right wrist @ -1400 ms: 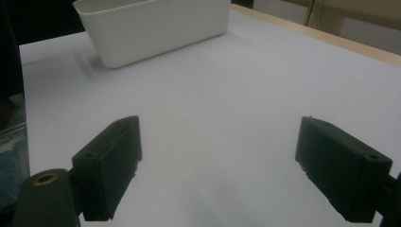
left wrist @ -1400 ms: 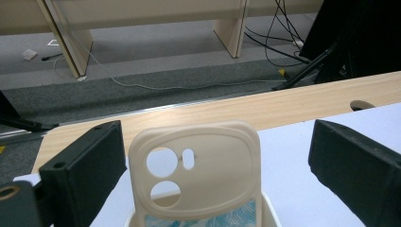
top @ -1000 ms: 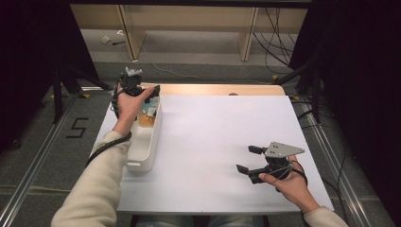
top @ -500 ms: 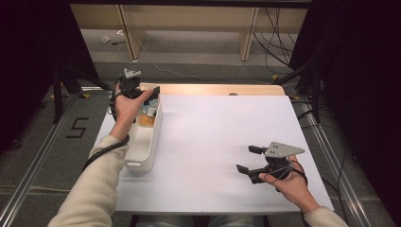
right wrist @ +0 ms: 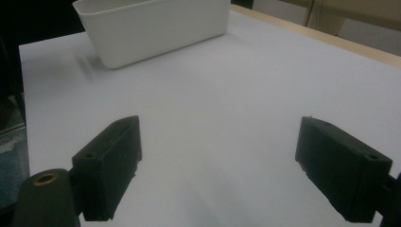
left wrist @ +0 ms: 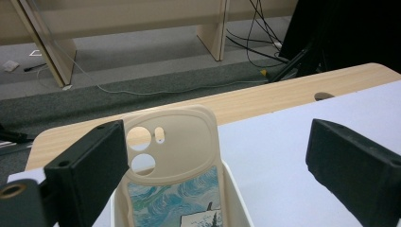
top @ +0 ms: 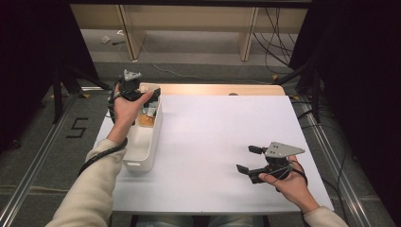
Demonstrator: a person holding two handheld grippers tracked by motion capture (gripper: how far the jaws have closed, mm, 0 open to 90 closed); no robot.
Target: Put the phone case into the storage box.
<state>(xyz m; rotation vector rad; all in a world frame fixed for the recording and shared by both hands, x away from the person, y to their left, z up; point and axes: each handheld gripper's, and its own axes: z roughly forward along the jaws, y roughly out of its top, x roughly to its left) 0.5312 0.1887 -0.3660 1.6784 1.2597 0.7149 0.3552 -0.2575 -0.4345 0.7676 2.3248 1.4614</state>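
Observation:
A cream phone case (left wrist: 172,156) with a blue wave picture stands upright in the far end of a white bin (top: 141,152). My left gripper (top: 143,96) hovers open over that end of the bin. Its jaws straddle the case's top without touching it, and the case sits nearer the left jaw. More small items (top: 147,113) lie in the bin under the hand, too small to tell apart. My right gripper (top: 247,159) is open just above the white sheet (top: 217,127) at the near right, with nothing between its jaws.
The white bin (right wrist: 156,28) stands along the sheet's left edge. A strip of wooden tabletop (top: 213,90) with a cable hole runs behind the sheet. Cables and table legs are on the floor beyond. Dark stands flank both sides.
The left forearm has shifted slightly; both grippers stay where they were, still open.

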